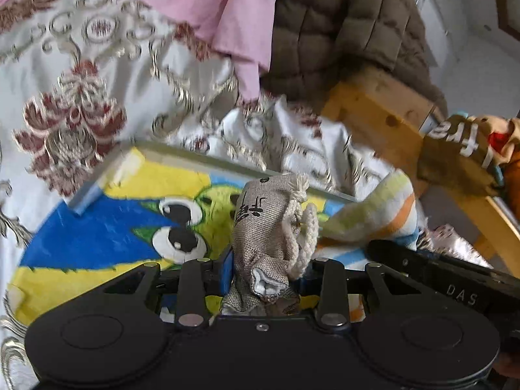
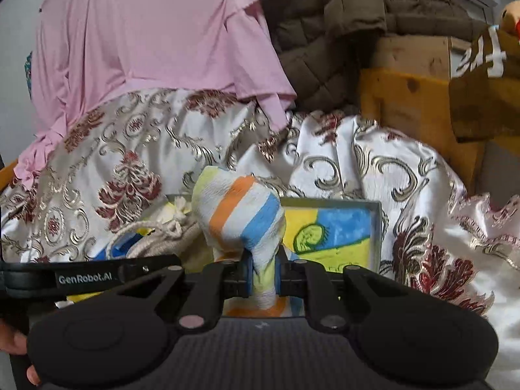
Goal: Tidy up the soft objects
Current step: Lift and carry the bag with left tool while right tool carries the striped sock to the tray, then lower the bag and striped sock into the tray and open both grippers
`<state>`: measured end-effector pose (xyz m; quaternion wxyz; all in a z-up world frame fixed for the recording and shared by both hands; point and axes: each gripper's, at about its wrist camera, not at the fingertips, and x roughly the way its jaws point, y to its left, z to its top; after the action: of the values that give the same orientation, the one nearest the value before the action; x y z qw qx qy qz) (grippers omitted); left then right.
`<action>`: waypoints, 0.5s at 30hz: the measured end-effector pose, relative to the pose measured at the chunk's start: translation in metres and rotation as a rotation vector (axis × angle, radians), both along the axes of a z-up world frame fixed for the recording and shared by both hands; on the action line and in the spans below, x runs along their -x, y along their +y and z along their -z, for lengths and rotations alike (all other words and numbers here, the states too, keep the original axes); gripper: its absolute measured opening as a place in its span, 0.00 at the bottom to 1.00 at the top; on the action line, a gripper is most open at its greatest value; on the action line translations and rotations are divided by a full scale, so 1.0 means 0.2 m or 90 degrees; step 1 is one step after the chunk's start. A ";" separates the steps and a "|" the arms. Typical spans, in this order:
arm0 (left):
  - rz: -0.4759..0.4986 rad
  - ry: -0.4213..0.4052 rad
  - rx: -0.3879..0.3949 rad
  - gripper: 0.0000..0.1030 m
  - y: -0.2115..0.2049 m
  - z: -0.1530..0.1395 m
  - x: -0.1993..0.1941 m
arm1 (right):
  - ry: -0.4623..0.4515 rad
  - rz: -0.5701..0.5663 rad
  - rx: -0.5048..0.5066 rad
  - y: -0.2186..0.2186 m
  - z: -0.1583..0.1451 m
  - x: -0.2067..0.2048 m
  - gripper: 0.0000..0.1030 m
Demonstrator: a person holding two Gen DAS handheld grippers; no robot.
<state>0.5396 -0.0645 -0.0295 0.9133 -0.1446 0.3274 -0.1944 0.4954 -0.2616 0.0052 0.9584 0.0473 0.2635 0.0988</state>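
In the left wrist view my left gripper (image 1: 265, 276) is shut on a grey burlap drawstring pouch (image 1: 260, 227) with a white cord, which stands up between the blue pads. Under it lies a shallow box (image 1: 201, 159) with a painted cartoon bottom in blue, yellow and green. A rolled striped cloth (image 1: 373, 214) shows just right of the pouch. In the right wrist view my right gripper (image 2: 264, 269) is shut on that striped cloth (image 2: 240, 214), white with orange, blue and yellow-green bands, over the same box (image 2: 377, 227). The pouch (image 2: 162, 243) appears at its left.
The box rests on a white bedspread (image 2: 130, 149) with gold and maroon flowers. A pink garment (image 2: 146, 32) and a brown quilted jacket (image 2: 325, 32) lie behind. A wooden frame (image 2: 406, 97) and a brown plush with white letters (image 1: 461, 136) stand at the right.
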 end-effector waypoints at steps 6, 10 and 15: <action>0.008 0.022 -0.015 0.36 -0.02 0.06 -0.02 | 0.017 0.006 -0.001 -0.01 0.05 -0.03 0.16; 0.008 0.025 -0.020 0.37 -0.02 0.06 -0.01 | 0.022 0.017 -0.007 -0.03 0.06 -0.03 0.22; 0.004 0.024 -0.031 0.38 -0.02 0.05 0.01 | 0.025 0.019 -0.002 -0.03 0.08 -0.02 0.30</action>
<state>0.5377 -0.0693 -0.0403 0.9097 -0.1246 0.3495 -0.1867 0.4987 -0.2672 -0.0100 0.9543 0.0549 0.2816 0.0839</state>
